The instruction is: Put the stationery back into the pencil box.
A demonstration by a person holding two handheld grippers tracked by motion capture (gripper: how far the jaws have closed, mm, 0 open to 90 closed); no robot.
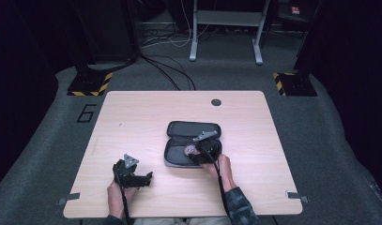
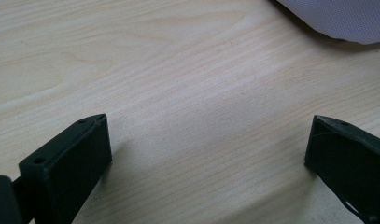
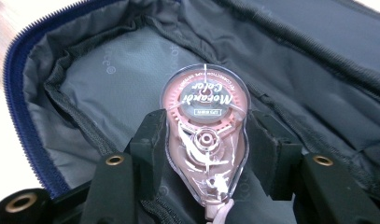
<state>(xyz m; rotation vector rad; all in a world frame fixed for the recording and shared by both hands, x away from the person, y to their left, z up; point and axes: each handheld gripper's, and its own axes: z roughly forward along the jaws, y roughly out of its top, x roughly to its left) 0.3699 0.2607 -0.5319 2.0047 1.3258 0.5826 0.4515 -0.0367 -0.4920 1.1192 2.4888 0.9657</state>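
The right gripper [image 3: 204, 154] holds a pink correction tape dispenser [image 3: 205, 140] between its jaws, gripped on both flat sides so it stays upright. It hangs over the open pencil case [image 1: 191, 140] at the table [image 1: 132, 122] centre, approx. above the near half, prob. so the dispenser can go down into the grey lining [image 3: 117, 79]. The case lies flat w/ its lid folded to the far side, which leaves the inside free. The left gripper [image 2: 208, 154] rests near-left on the wood, jaws wide apart, w/ nothing between them, just left of the case.
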